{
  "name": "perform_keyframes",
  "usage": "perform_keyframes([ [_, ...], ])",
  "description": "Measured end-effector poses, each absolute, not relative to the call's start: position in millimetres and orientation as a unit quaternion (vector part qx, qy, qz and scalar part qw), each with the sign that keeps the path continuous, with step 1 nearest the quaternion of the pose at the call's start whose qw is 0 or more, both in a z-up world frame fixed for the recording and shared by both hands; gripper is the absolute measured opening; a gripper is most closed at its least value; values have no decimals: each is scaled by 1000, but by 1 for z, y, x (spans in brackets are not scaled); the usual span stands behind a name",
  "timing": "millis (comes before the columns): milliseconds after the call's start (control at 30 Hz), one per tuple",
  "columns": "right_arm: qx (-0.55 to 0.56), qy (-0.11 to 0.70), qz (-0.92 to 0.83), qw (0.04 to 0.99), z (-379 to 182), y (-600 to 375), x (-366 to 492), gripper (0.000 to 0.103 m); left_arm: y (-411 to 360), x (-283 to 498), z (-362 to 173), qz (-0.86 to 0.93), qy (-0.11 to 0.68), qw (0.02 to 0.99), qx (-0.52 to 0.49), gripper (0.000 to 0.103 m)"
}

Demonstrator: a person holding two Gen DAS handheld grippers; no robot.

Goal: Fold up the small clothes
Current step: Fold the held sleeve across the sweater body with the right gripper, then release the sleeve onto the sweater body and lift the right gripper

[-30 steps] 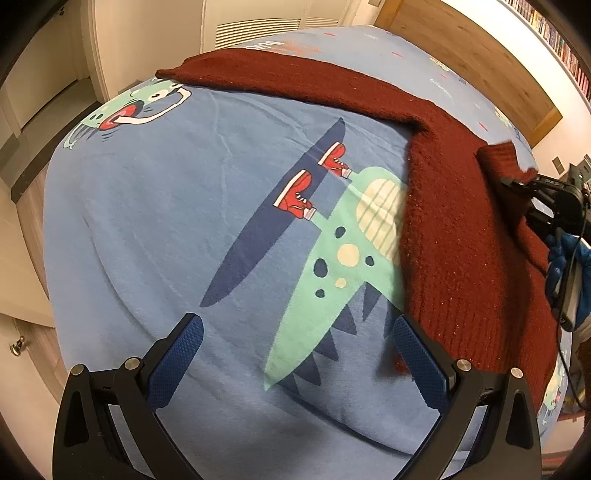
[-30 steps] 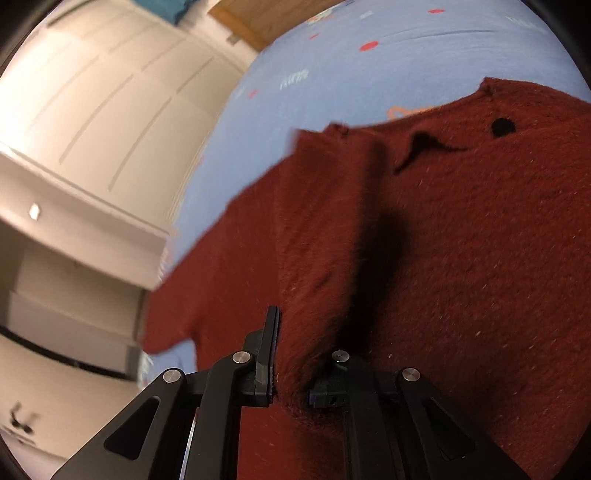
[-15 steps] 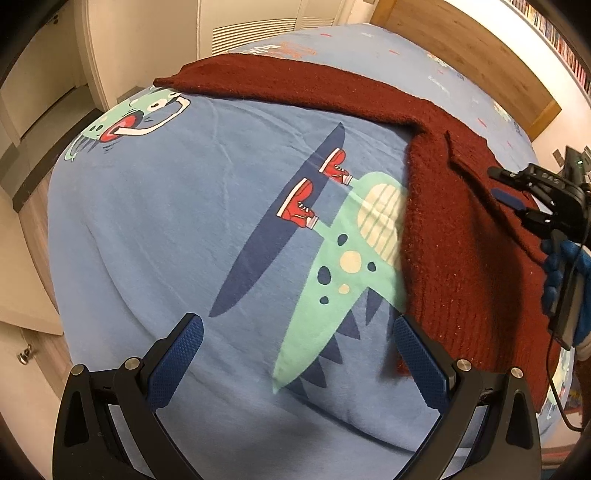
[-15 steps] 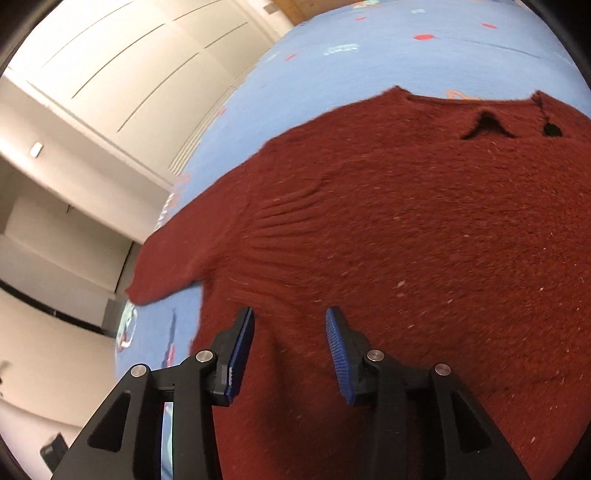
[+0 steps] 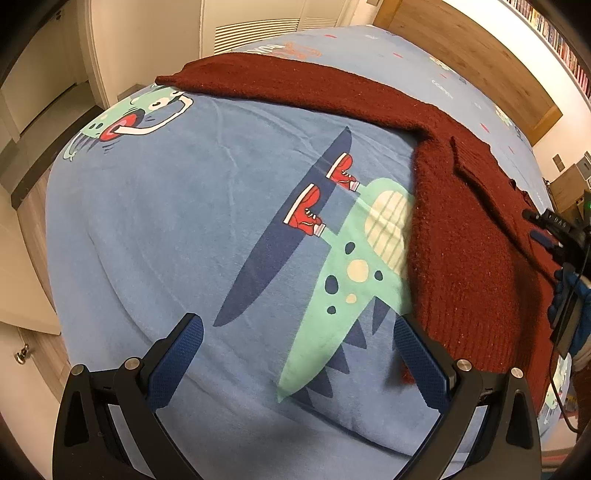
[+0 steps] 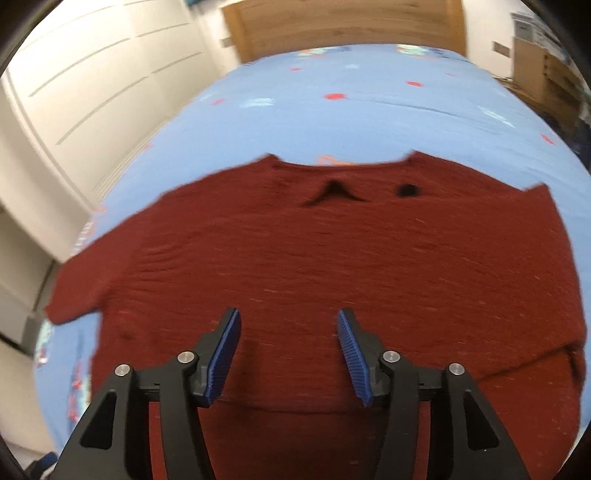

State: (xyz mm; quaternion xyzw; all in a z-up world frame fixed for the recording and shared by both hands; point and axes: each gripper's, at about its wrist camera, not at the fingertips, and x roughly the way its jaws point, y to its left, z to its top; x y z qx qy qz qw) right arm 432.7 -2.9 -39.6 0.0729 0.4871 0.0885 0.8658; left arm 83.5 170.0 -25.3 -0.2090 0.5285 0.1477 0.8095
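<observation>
A dark red knit sweater (image 6: 332,258) lies on the blue printed bedsheet (image 5: 166,221). In the left wrist view the sweater (image 5: 461,240) lies at the right, one sleeve stretched to the far left, a fold lying over its body. My left gripper (image 5: 295,343) is open and empty above the sheet, its right finger near the sweater's hem corner. My right gripper (image 6: 288,343) is open and empty above the sweater's lower part. It also shows at the right edge of the left wrist view (image 5: 550,229).
White wardrobe doors (image 6: 92,92) stand to the left of the bed. A wooden headboard (image 6: 343,26) is at the far end. The bed's edge and the wood floor (image 5: 33,206) lie to the left in the left wrist view.
My right gripper let go of the sweater part that it held, opened wider and drew back. The folded part now lies flat on the body. The left gripper stayed nearly still.
</observation>
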Motion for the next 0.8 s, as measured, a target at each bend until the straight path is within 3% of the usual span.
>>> perform_keyframes([
  [67, 71, 496, 82, 862, -50, -6, 429, 62, 170, 83, -24, 152, 526, 811, -208, 102],
  [200, 48, 490, 78, 867, -61, 9, 419, 81, 170, 82, -22, 161, 518, 813, -211, 102],
  [267, 33, 488, 82, 868, -63, 23, 412, 84, 171, 81, -21, 165, 515, 814, -211, 102],
  [800, -8, 479, 104, 871, -61, 80, 414, 84, 179, 78, -12, 194, 505, 818, -198, 102],
])
